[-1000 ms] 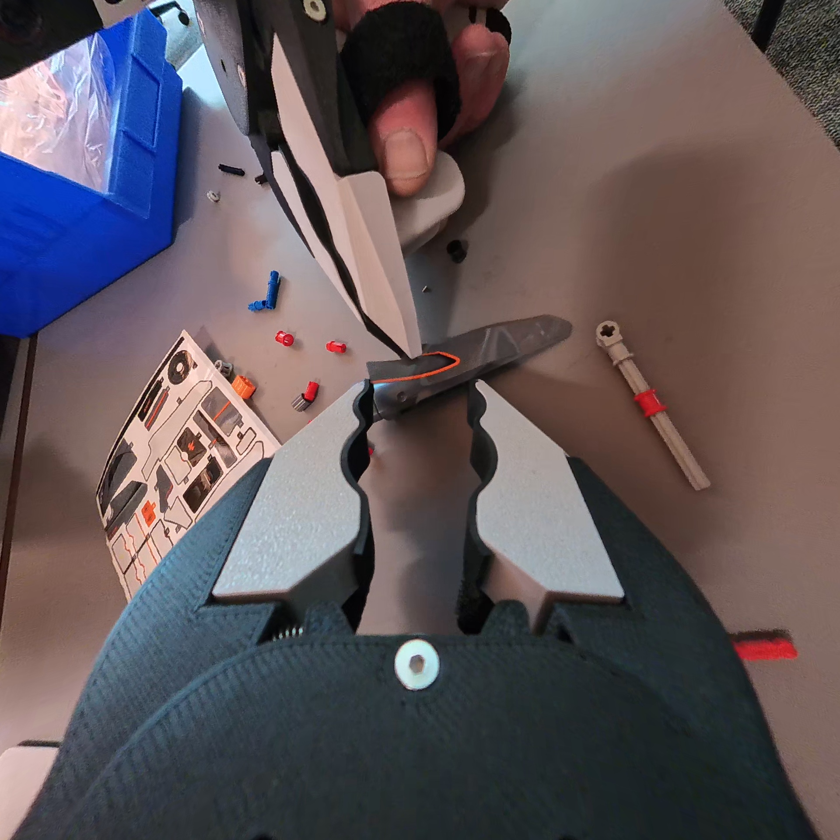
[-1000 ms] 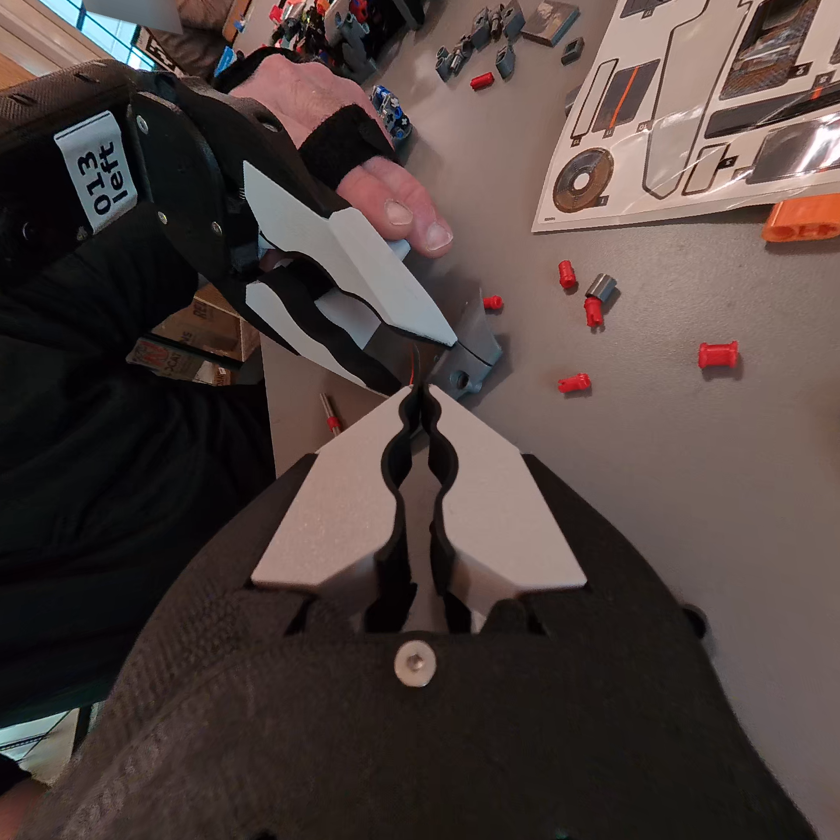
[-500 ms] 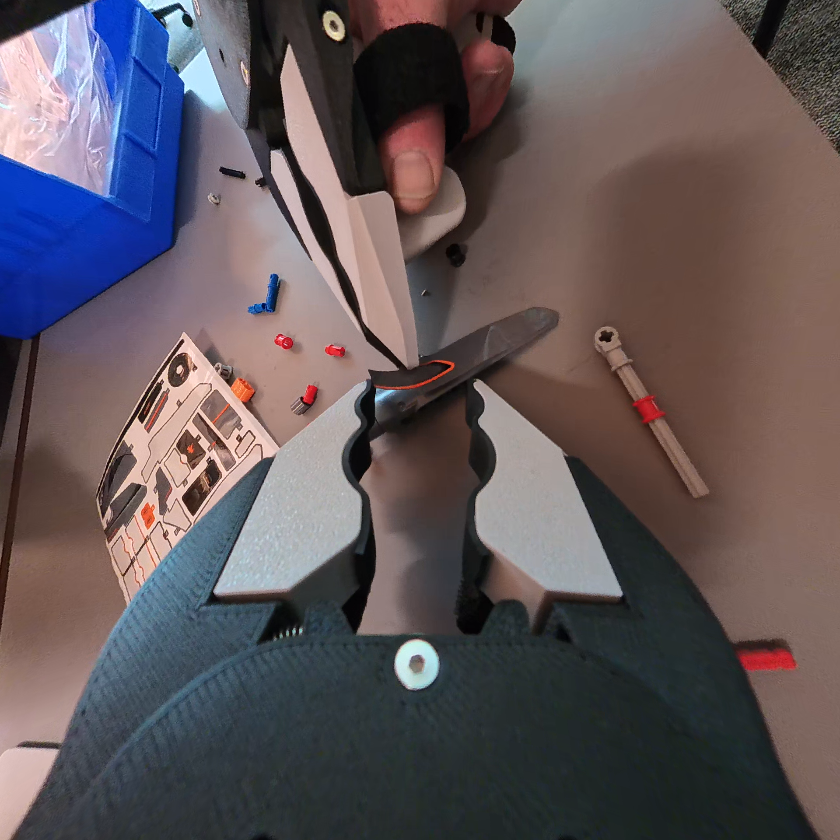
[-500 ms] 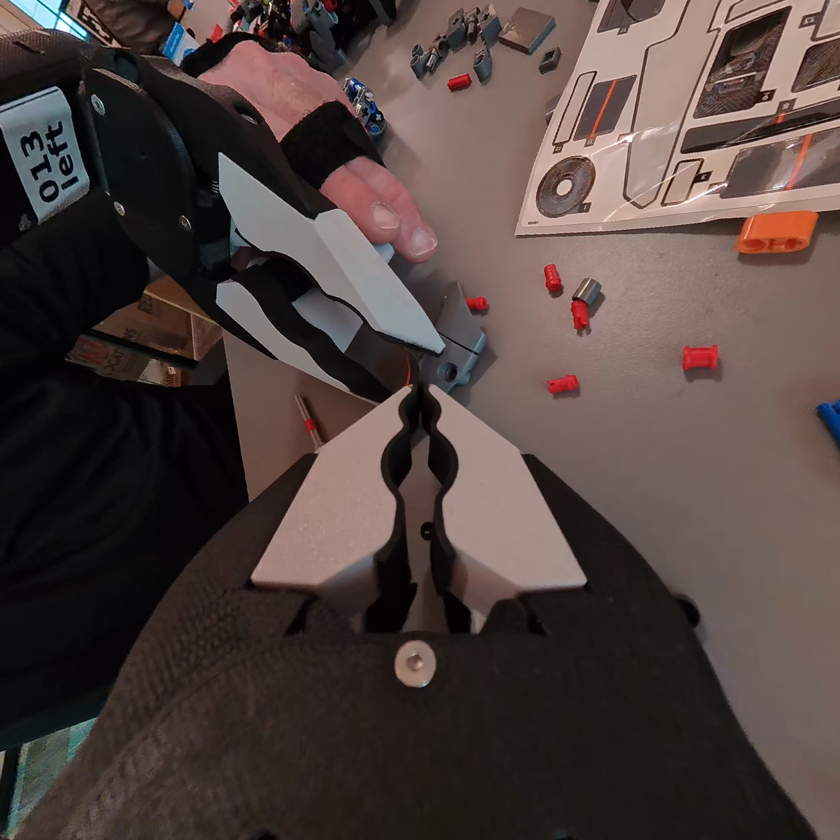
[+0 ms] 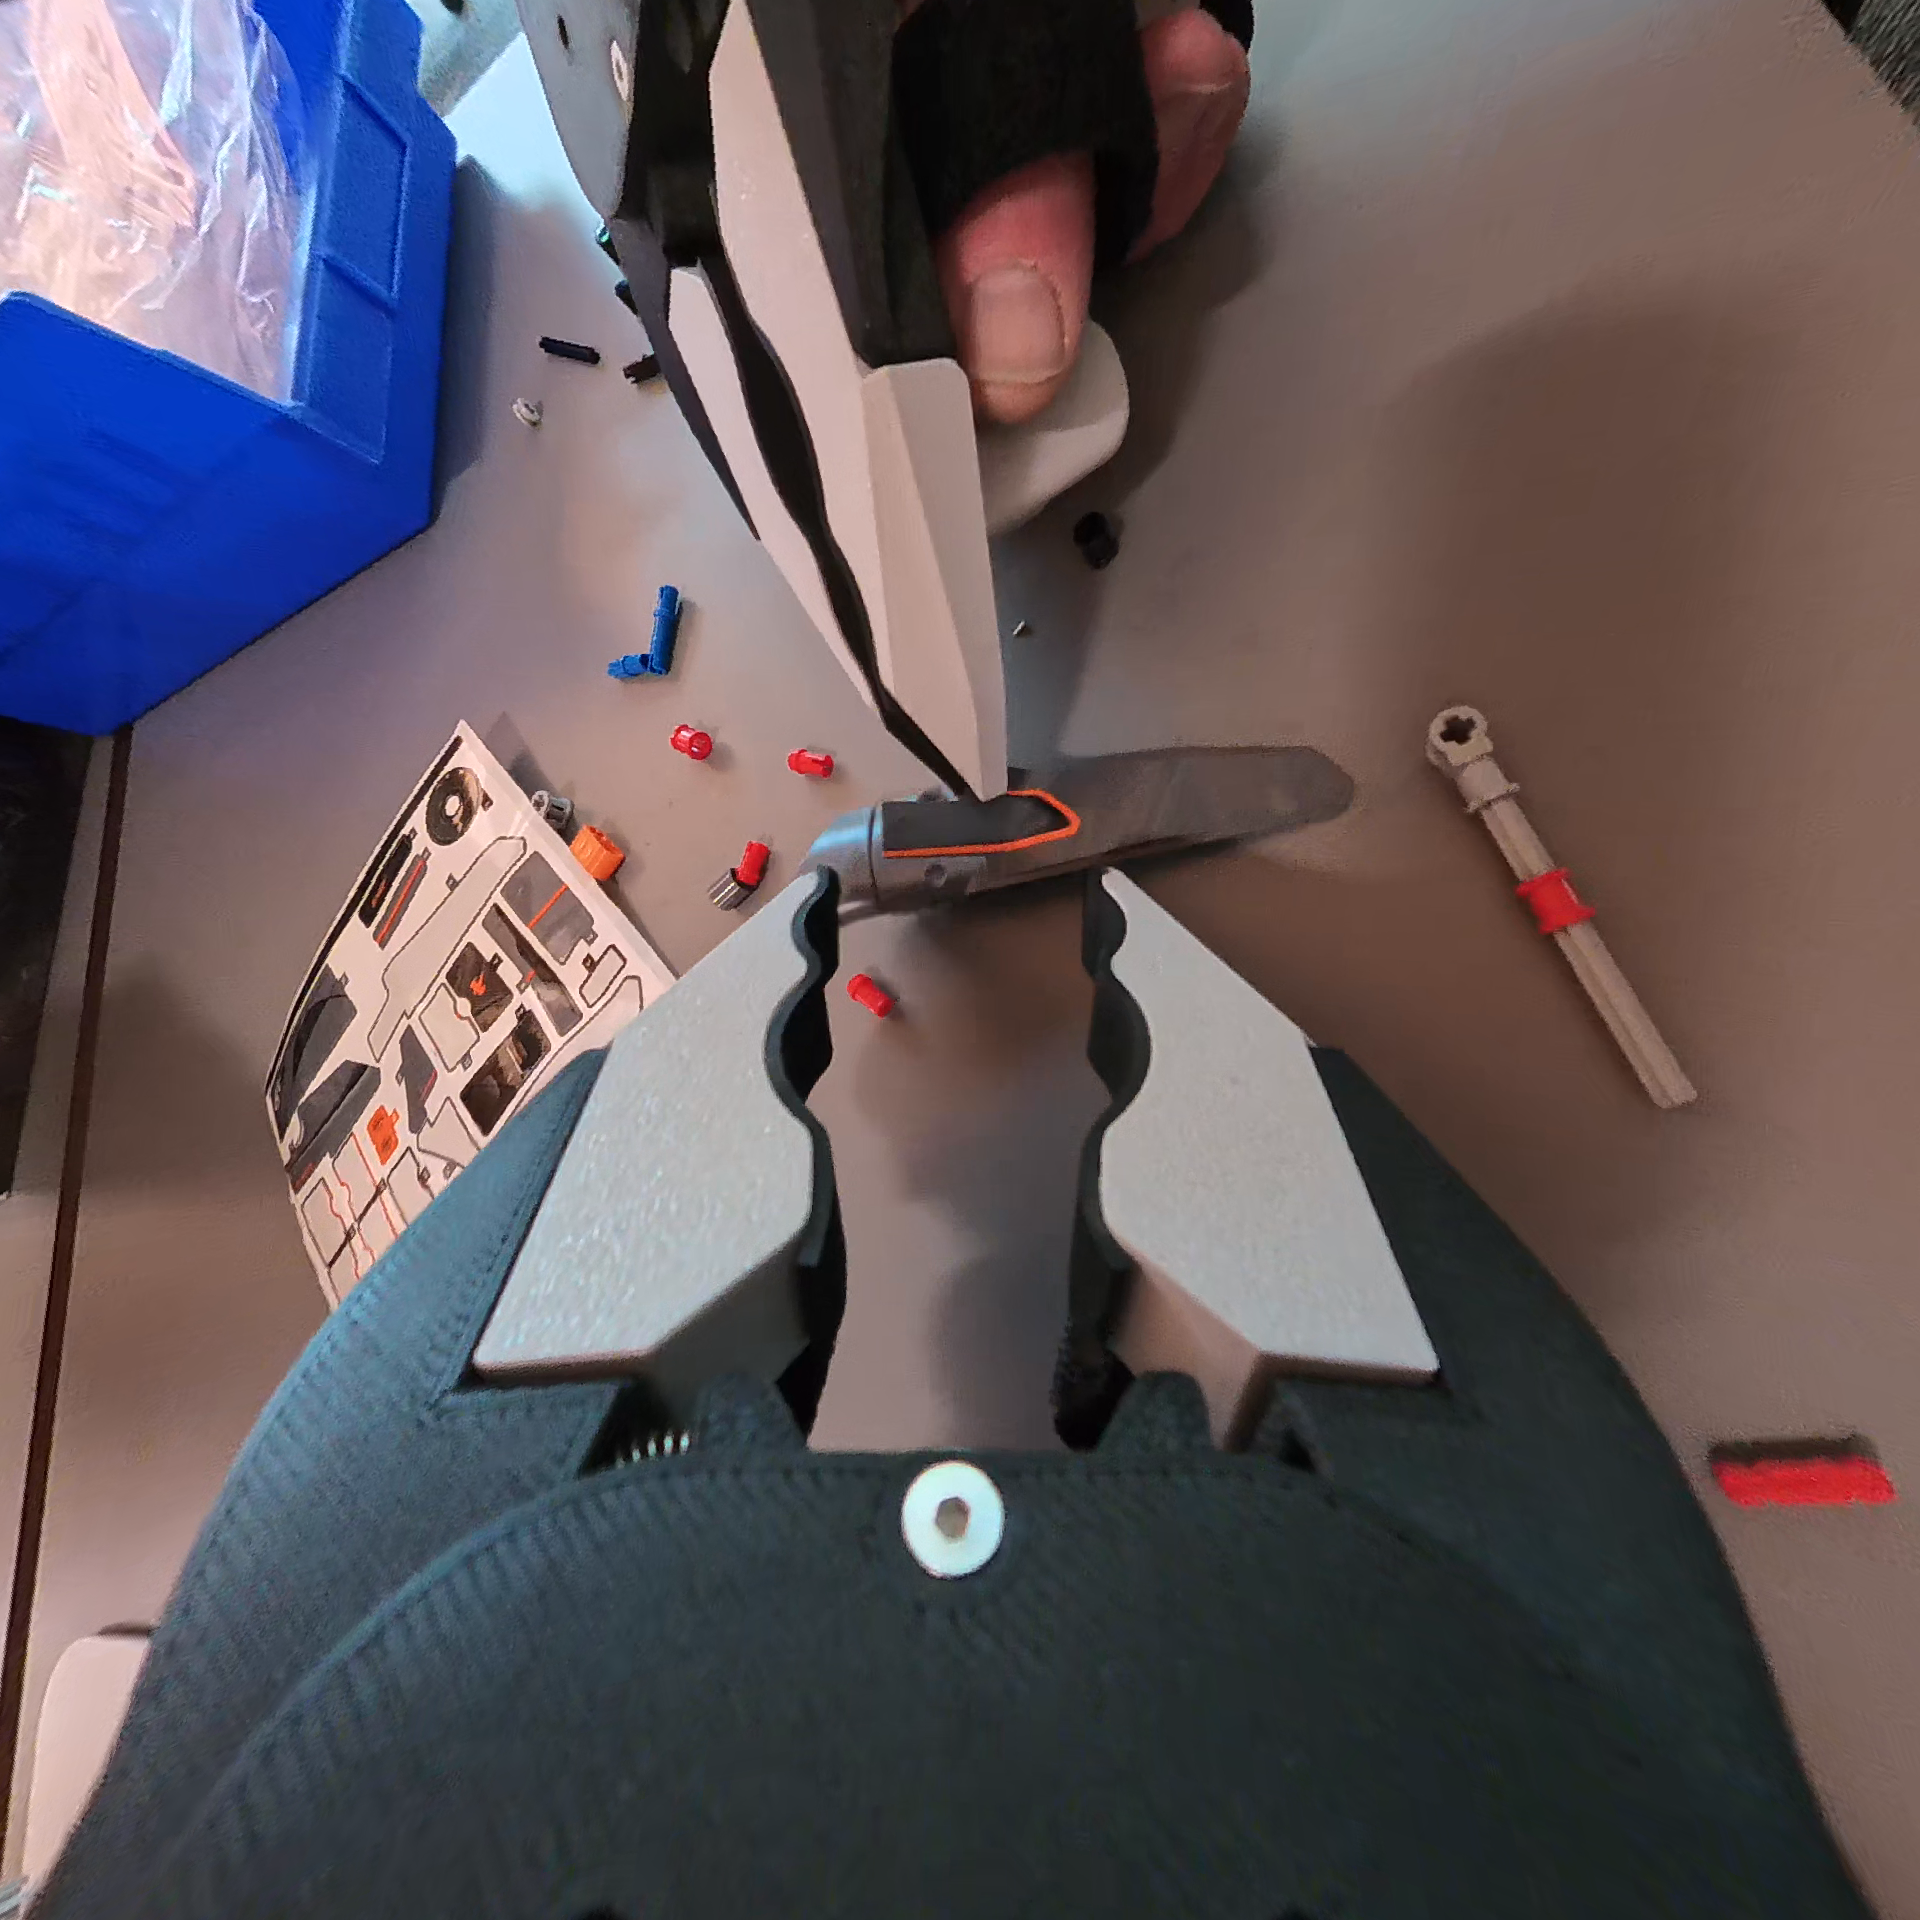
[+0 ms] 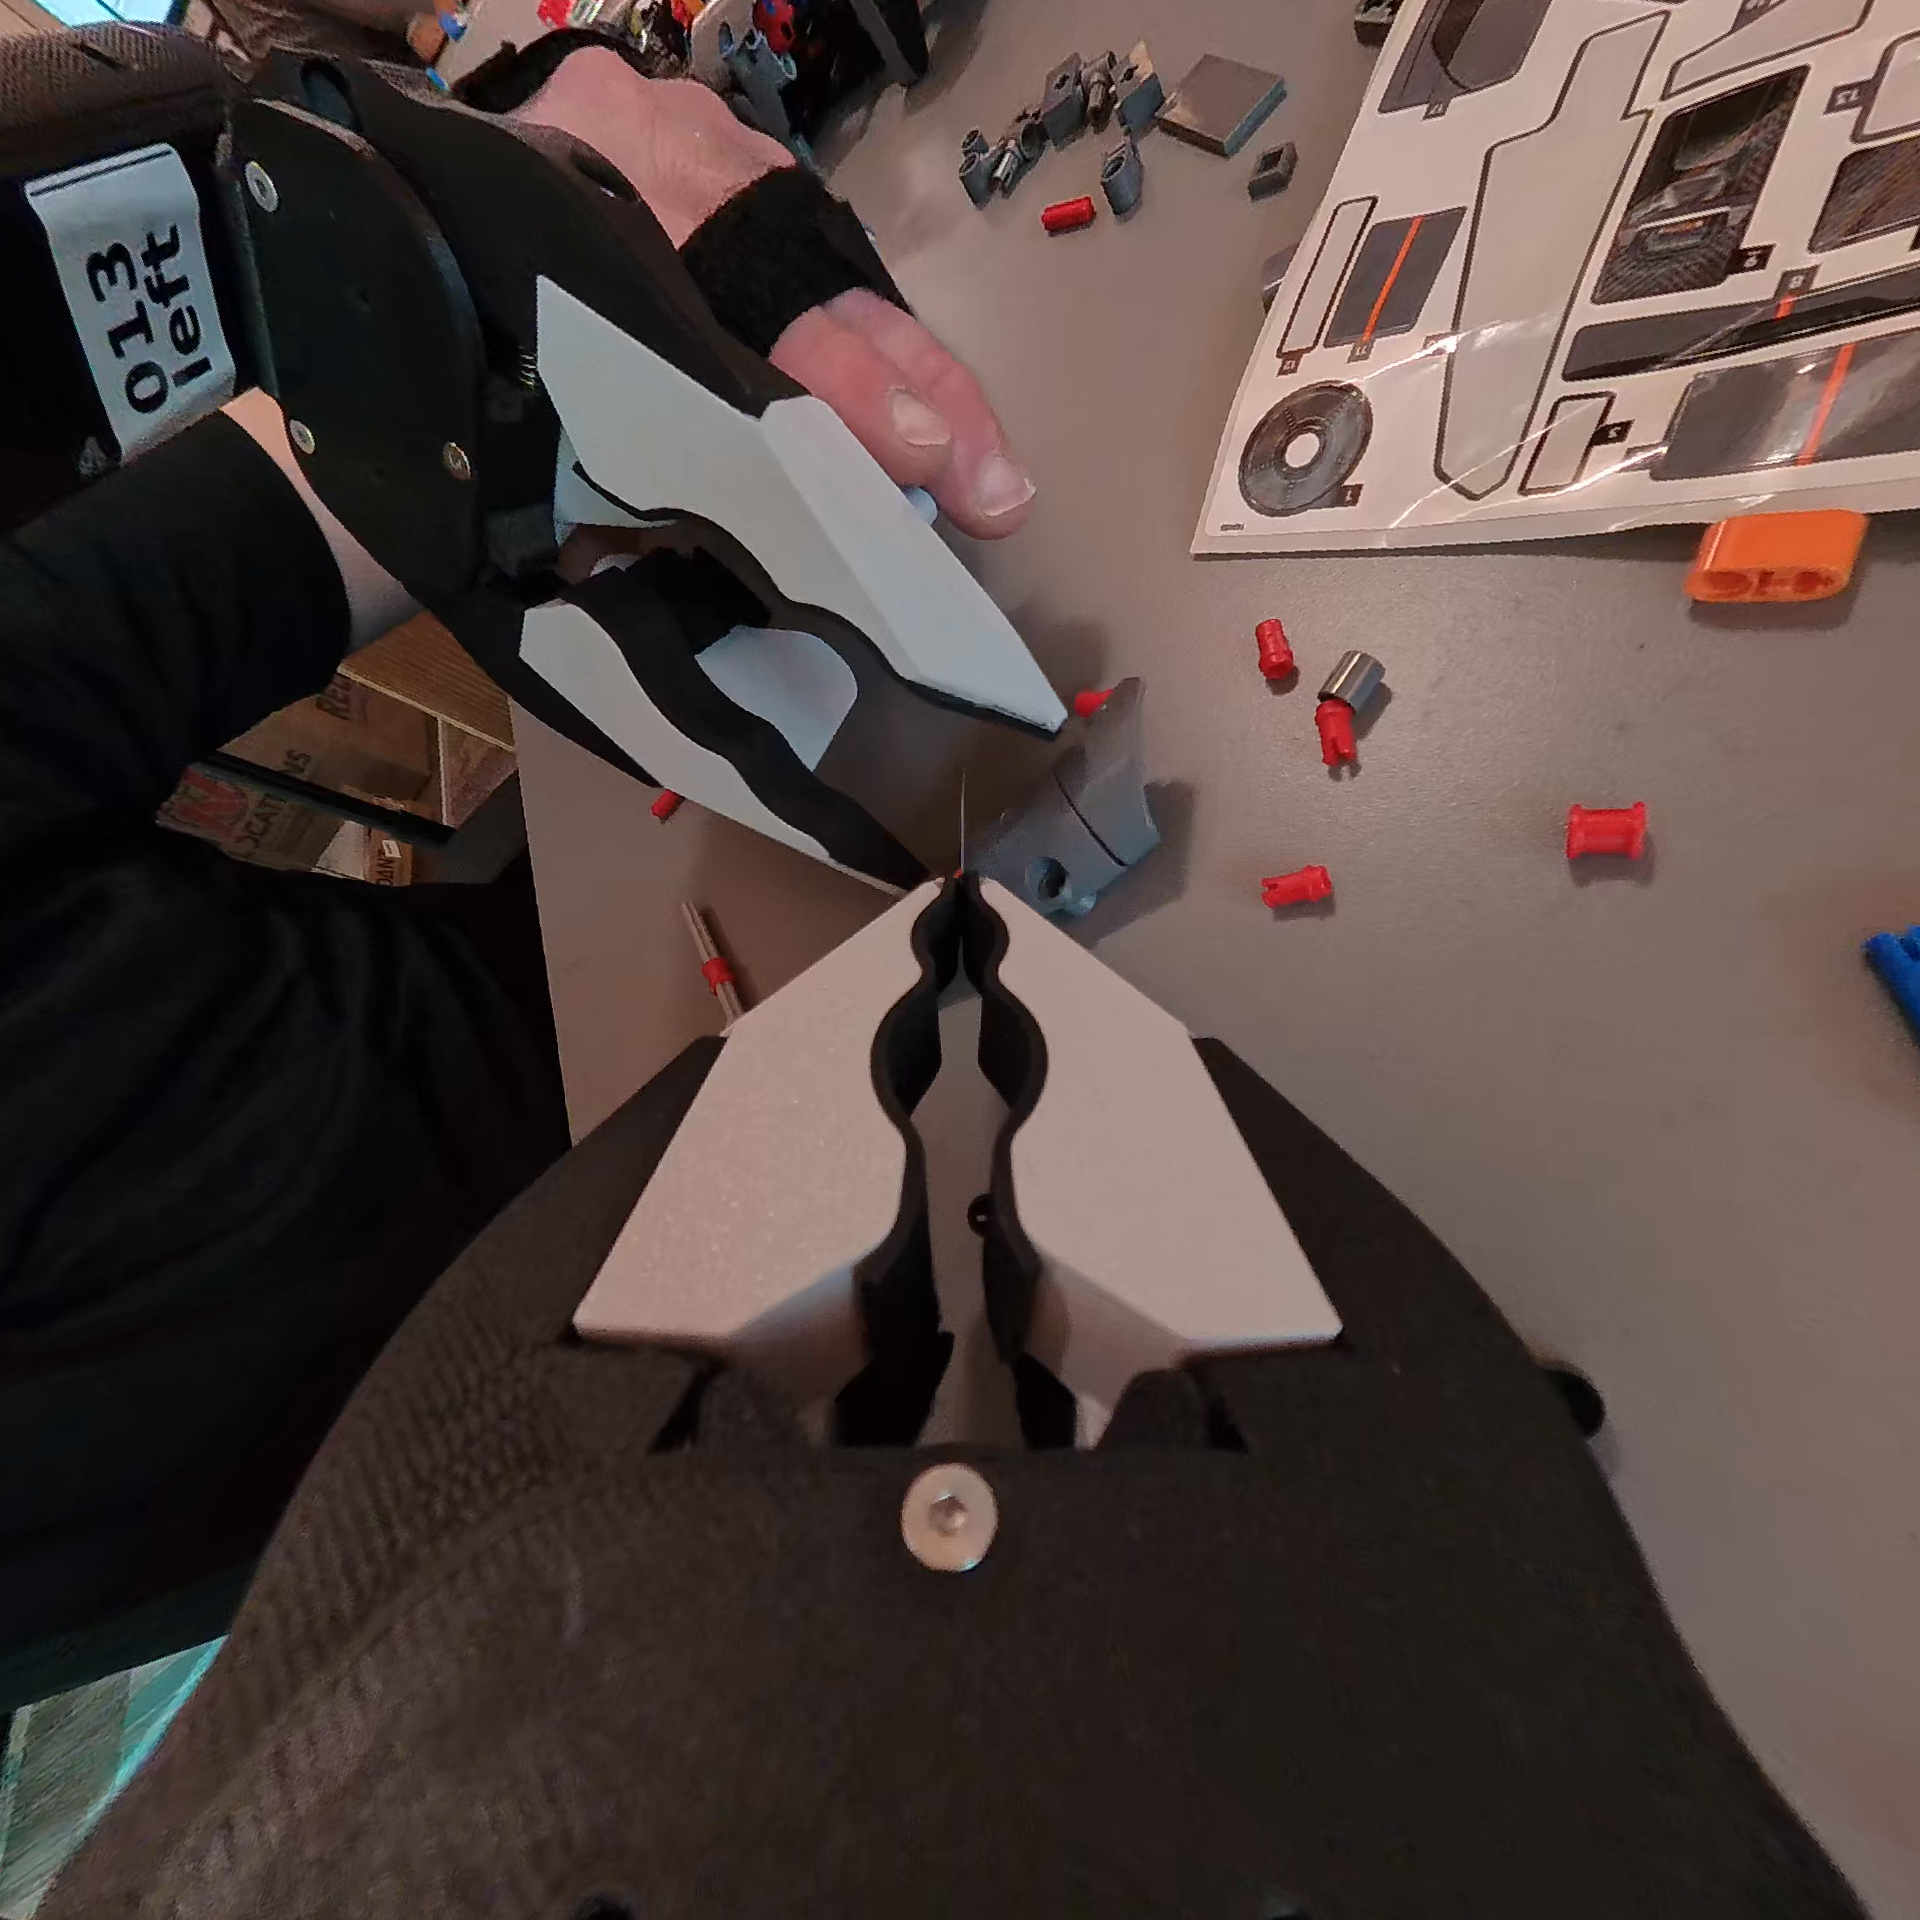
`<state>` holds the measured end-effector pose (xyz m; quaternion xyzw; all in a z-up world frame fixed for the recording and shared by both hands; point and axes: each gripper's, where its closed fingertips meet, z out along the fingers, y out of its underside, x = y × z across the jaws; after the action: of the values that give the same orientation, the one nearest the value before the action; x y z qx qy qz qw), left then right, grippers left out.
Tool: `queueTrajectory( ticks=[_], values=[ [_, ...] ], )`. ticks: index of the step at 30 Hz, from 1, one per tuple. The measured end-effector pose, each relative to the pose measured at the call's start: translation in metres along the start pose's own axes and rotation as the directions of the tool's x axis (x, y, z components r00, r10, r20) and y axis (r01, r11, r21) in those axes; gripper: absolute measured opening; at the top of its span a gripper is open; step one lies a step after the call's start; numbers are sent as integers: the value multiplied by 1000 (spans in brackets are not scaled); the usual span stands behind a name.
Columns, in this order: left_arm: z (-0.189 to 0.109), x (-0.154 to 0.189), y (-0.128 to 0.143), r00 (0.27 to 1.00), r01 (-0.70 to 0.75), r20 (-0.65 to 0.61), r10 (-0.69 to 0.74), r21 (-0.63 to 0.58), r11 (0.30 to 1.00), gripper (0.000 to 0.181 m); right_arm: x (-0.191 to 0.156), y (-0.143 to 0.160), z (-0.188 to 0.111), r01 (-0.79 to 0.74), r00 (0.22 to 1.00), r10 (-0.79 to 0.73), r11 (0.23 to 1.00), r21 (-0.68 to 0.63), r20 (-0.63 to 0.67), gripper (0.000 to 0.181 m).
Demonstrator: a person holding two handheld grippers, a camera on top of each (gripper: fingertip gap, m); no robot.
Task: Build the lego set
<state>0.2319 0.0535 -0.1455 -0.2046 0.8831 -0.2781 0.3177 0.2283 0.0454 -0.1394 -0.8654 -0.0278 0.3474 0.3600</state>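
Note:
A long dark grey lego panel point(image 5: 1195, 800) lies on the grey table, with a dark sticker outlined in orange point(image 5: 987, 826) on its left end. My left gripper point(image 5: 956, 899) is open and empty, its tips just short of the panel. My right gripper point(image 5: 977, 779) comes down from above, shut, its tip pinching the sticker's edge. In the right wrist view my right gripper point(image 6: 961, 894) is shut on the sticker point(image 6: 964, 821), seen edge-on as a thin sliver. The panel point(image 6: 1091, 821) lies just beyond it, and the open left gripper point(image 6: 982, 795) reaches in from the upper left.
A sticker sheet point(image 5: 457, 987) point(image 6: 1558, 312) lies on the table. Nearby are several loose red pins point(image 5: 868, 992), an orange connector point(image 6: 1777, 556) and a grey axle with a red bush point(image 5: 1548, 904). A blue bin point(image 5: 208, 468) stands far left. Grey parts point(image 6: 1070, 135) lie behind. The table edge point(image 6: 540, 935) is close. The tips of both grippers are at nearly the same place.
The panel has turned a little, lying more crosswise before the left gripper's tips. The left gripper has drawn back slightly, uncovering a red pin between its fingers. The right gripper stays shut on the sticker.

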Motion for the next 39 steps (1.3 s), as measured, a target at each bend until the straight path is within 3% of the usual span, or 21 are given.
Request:
queueTrajectory(
  ticks=[39],
  values=[
    [4,2,-4,1000,10,-5,-10,4,1000,42,8,0,4,65,989,-66,998,-11,-129,0]
  ],
)
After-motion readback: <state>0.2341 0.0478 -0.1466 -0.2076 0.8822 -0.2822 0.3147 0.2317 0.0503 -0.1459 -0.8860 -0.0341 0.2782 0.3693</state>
